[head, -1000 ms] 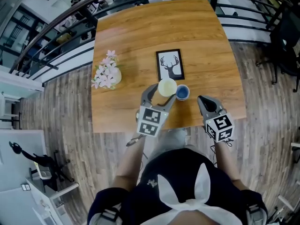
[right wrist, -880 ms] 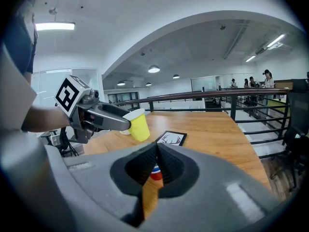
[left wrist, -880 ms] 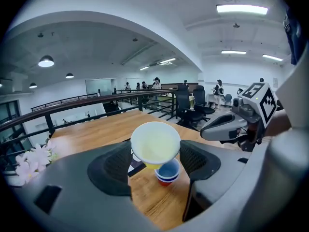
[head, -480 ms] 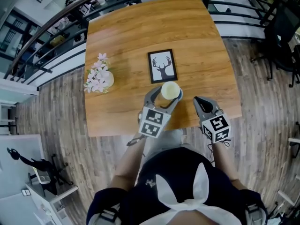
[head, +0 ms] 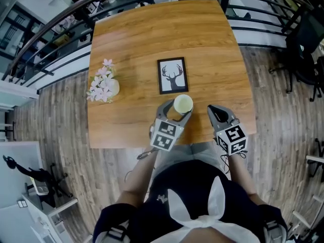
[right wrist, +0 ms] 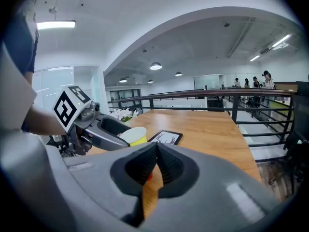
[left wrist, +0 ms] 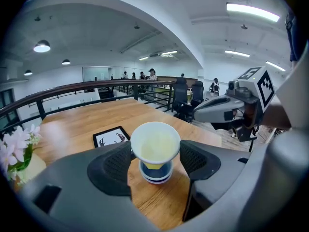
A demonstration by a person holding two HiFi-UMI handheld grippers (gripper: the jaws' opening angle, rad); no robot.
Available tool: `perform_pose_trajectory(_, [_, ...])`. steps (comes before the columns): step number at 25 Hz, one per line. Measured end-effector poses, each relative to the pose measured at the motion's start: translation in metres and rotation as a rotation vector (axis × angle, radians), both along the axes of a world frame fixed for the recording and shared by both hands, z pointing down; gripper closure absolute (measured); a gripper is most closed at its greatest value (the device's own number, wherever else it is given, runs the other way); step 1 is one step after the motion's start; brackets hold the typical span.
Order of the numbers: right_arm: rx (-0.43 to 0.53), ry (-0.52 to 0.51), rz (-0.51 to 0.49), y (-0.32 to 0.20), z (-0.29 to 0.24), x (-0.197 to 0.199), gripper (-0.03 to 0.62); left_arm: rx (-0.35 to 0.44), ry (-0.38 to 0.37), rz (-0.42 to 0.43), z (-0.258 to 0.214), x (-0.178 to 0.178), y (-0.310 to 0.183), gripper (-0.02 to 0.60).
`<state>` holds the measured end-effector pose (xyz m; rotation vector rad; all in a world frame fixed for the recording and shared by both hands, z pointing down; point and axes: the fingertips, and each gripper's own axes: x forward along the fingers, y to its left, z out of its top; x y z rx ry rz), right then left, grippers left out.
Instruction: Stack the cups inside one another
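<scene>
- Between the jaws of the left gripper (left wrist: 155,159), a yellow cup (left wrist: 154,145) stood upright. The ribbed pads (left wrist: 115,167) pinched it at either side, just under its rim.
- Directly beneath, the yellow cup's narrow bottom dipped into the mouth of a blue cup (left wrist: 155,174). The blue cup stood on the wooden counter (left wrist: 72,129), and the pictures did not show whether the yellow one was fully seated in it.
- On the other side, the right gripper (right wrist: 155,164) had its jaws pressed together with nothing between them. It pointed along the counter, apart from both cups.
- In the head view, the two grippers lay side by side over the near edge of the counter, the left one to the left. The yellow cup covered the blue one from above.
- A marker cube (head: 165,134) rode on the back of the left gripper, and a second cube (head: 232,138) on the back of the right gripper, both close to the person's body.
- Just beyond the cups, a black-framed deer picture (head: 172,75) lay flat on the counter, near the yellow cup but not touching it.
- Well off to the left side of the counter stood a small vase of pink flowers (head: 103,86).
- Past the far edge of the counter ran a black railing (head: 61,22), and grey plank floor (head: 278,100) showed on either side.
</scene>
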<state>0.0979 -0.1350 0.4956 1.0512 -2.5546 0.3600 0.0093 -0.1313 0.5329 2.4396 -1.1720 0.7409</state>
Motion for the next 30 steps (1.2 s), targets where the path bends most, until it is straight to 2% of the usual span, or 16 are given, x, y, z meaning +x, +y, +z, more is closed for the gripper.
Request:
perform_pose_trajectory(7, [-0.006, 0.016, -0.080, -0.003, -0.013, 0.020, 0.595, -0.046, -0.023, -0.116, 0.009, 0.003, 0.000, 0.255])
perform_pose_trajectory(12, [0.008, 0.019, -0.128, -0.003, -0.023, 0.023, 0.595, -0.039, -0.043, -0.172, 0.021, 0.006, 0.002, 0.255])
perform_pose_trajectory(20, [0.023, 0.019, -0.186, 0.001, -0.030, 0.022, 0.595, -0.057, -0.067, -0.195, 0.025, 0.016, 0.007, 0.255])
perform_pose_trajectory(30, [0.042, 0.019, -0.195, -0.006, -0.032, 0.027, 0.595, -0.092, -0.085, -0.179, 0.036, 0.022, 0.007, 0.255])
